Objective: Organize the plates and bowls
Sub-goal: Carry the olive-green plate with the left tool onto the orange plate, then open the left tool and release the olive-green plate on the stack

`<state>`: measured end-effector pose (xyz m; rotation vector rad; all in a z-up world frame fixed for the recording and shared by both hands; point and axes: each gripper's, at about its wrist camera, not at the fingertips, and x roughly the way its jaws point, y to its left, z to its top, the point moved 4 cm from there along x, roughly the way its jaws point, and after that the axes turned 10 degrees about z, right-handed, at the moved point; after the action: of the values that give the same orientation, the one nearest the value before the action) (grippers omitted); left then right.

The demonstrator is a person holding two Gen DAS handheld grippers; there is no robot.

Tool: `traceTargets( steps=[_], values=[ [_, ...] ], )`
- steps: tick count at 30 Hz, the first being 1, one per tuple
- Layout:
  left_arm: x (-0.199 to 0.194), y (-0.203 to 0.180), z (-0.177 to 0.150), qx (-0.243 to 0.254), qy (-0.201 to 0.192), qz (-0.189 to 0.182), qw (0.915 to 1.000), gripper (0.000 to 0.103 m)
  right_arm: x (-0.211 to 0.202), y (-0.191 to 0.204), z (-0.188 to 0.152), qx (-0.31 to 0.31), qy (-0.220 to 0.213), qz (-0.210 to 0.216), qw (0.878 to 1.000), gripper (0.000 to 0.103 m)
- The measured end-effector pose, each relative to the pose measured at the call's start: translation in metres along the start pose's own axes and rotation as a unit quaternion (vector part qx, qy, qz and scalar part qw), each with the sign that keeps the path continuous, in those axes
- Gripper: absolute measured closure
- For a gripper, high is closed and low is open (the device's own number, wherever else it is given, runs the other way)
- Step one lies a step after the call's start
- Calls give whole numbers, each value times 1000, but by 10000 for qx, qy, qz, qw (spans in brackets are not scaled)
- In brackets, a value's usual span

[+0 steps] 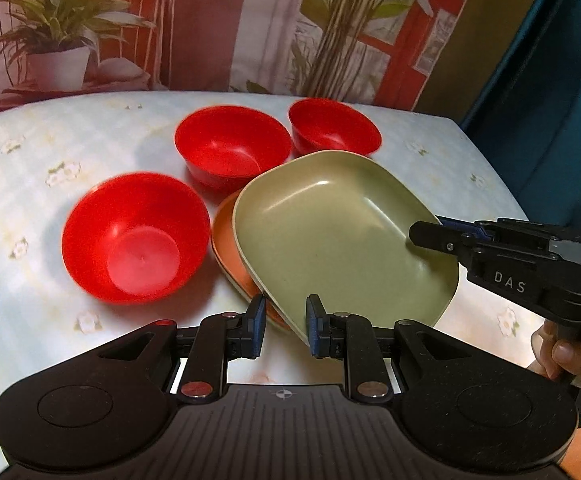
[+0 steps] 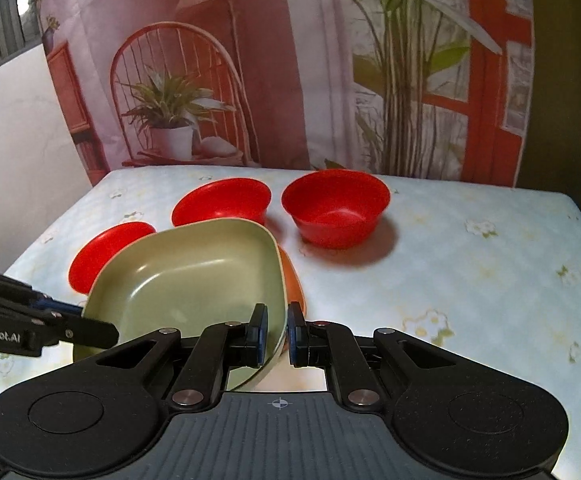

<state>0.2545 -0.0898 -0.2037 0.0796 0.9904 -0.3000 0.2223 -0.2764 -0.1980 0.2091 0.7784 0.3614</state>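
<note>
A green square plate (image 1: 342, 236) is held tilted over an orange plate (image 1: 230, 256) on the table. My right gripper (image 2: 277, 334) is shut on the green plate's rim (image 2: 194, 276); it also shows in the left wrist view (image 1: 430, 236). My left gripper (image 1: 285, 330) is open, its fingers either side of the green plate's near corner without clamping it. Three red bowls stand around: one at the left (image 1: 134, 236), one behind (image 1: 232, 146), one at the far right (image 1: 334, 126).
The table has a pale floral cloth (image 1: 30, 168). A printed backdrop with plants and a chair hangs behind. The table's right edge (image 1: 490, 168) drops off beside a blue curtain. The cloth to the right of the bowls (image 2: 470, 272) is bare.
</note>
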Motion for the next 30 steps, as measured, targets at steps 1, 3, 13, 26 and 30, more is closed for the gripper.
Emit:
traceTargets(
  steps=[1, 3, 13, 26, 30],
  values=[
    [1, 1, 3, 4, -4, 17, 10000, 81, 3, -1, 3, -11, -3, 8, 10000, 93],
    [6, 2, 9, -5, 33, 35, 10000, 81, 8, -3, 9, -22, -14, 22, 10000, 93],
    [23, 7, 16, -100, 304, 109, 9994, 80, 43, -14, 26, 0, 227, 86, 9997, 93],
    [32, 7, 13, -108, 438, 102, 9989, 79, 51, -21, 15, 126, 306, 95, 9994, 93],
    [32, 5, 13, -48, 453, 143, 9989, 79, 54, -21, 13, 125, 301, 90, 9994, 93]
  ],
)
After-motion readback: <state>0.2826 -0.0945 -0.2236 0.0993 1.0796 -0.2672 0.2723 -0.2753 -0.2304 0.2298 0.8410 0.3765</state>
